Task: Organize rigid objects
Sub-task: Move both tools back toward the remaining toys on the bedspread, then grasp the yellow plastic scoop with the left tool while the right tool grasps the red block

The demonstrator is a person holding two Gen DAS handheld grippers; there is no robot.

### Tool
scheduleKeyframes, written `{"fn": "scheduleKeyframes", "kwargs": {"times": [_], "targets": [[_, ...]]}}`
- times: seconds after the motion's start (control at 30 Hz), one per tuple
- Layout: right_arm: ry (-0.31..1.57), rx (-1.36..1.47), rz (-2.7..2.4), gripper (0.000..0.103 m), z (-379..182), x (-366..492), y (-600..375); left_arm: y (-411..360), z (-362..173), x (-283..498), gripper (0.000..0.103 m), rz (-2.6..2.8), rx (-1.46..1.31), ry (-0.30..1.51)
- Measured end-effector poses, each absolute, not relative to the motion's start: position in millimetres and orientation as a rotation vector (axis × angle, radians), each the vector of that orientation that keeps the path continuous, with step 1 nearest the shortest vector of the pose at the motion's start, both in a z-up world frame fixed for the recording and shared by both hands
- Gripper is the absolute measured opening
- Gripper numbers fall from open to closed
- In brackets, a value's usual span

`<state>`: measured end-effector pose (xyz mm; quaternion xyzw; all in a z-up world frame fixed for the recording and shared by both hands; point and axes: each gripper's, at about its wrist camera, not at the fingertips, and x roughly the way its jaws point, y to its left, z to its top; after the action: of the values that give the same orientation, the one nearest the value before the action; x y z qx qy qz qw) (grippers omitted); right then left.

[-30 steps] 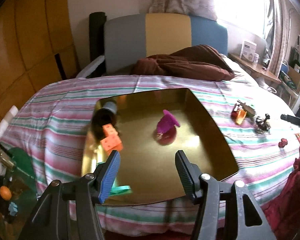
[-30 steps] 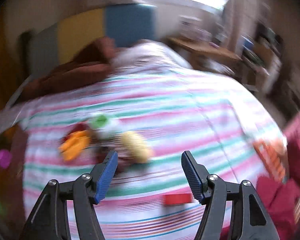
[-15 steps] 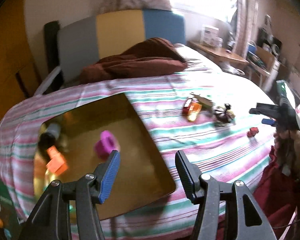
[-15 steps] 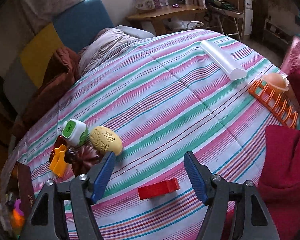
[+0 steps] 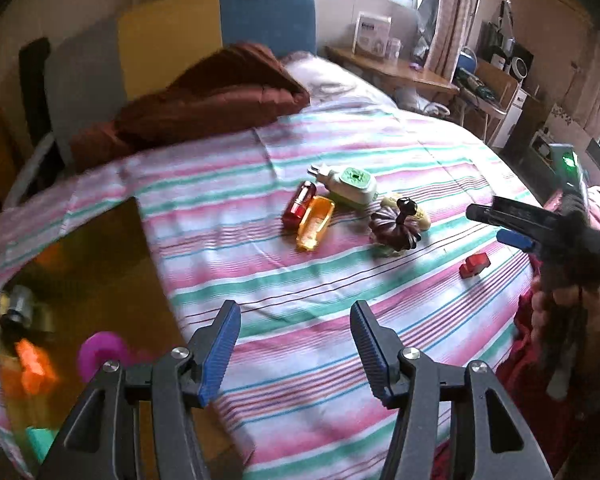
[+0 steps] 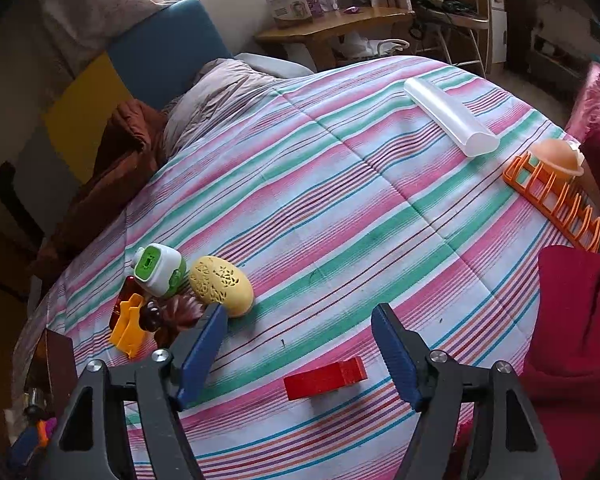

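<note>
Holding nothing, your right gripper (image 6: 300, 344) and left gripper (image 5: 296, 340) both gape wide over the striped bedspread (image 6: 340, 200), with the red block (image 6: 324, 378) lying between your right fingertips.

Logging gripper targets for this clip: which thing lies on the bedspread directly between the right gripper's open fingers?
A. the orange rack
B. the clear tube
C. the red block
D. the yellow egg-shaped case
C: in the right wrist view the red block lies on the striped bedspread in the gap of the open right gripper, untouched by either finger.
</note>
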<state>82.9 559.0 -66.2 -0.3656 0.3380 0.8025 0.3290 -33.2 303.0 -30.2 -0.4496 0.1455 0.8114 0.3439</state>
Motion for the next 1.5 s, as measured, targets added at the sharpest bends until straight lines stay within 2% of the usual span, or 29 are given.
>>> {"fn": "scheduleKeyframes", "kwargs": {"times": [0.3,0.77,0.83,0.87,0.9,0.93,1.17,1.2,1.23,1.27,1.5], "targets": [[0.925,-0.954,2.111,0.077,-68,81,562,349,-61,-71,0.048,2.059,-1.280,0.376],[0.970,-0.948,2.125,0.078,-70,80,564,408,-115,-108,0.050,2.030,-1.325,0.428],[0.964,-0.951,2.127,0.078,-71,79,564,410,-119,-110,0.035,2.017,-1.338,0.420],[0.960,-0.952,2.128,0.078,-70,79,564,409,-120,-107,0.032,2.017,-1.334,0.419],[0.959,-0.951,2.132,0.078,-70,78,564,408,-119,-104,0.025,2.018,-1.319,0.418],[0.958,-0.953,2.134,0.078,-70,78,563,405,-118,-99,0.024,2.006,-1.308,0.418],[0.994,-0.935,2.124,0.078,-71,82,567,373,-117,-46,0.024,1.935,-1.323,0.368],[1.003,-0.929,2.117,0.078,-71,83,568,368,-117,-38,0.026,1.922,-1.326,0.370],[1.015,-0.925,2.108,0.078,-72,85,569,363,-117,-29,0.035,1.914,-1.321,0.368],[1.025,-0.924,2.104,0.079,-73,85,570,360,-115,-24,0.038,1.905,-1.316,0.364],[1.086,-0.886,2.071,0.079,-74,94,576,341,-99,-20,0.047,1.914,-1.273,0.310]]}}
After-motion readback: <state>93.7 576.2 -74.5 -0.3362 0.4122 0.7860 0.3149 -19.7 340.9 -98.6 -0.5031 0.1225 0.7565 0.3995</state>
